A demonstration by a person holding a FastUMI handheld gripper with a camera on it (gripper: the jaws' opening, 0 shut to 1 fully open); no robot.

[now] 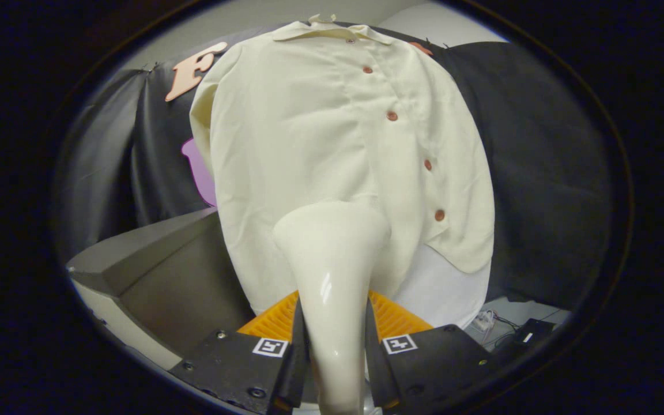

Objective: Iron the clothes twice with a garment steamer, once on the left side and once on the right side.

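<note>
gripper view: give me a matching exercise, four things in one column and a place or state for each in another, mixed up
Things:
1. garment steamer
2. shirt
3. buttons
4. hand-held gripper

Places or states:
A. hanging in front of the black cloth wall
B. shut on the steamer's handle
C. head up against the lower shirt front
D. in a row down the shirt front

Pairs: 1-C, 2-A, 3-D, 4-B

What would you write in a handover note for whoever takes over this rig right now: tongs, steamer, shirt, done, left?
Tongs: shut on the steamer, both fingers pressing its handle.
Steamer: head up against the lower front of the shirt, on the side away from the button row.
Shirt: hanging buttoned against the booth wall.
Done: cannot tell from this frame whether any pass is finished.
Left: presumably complete this side, then the button side.
</note>
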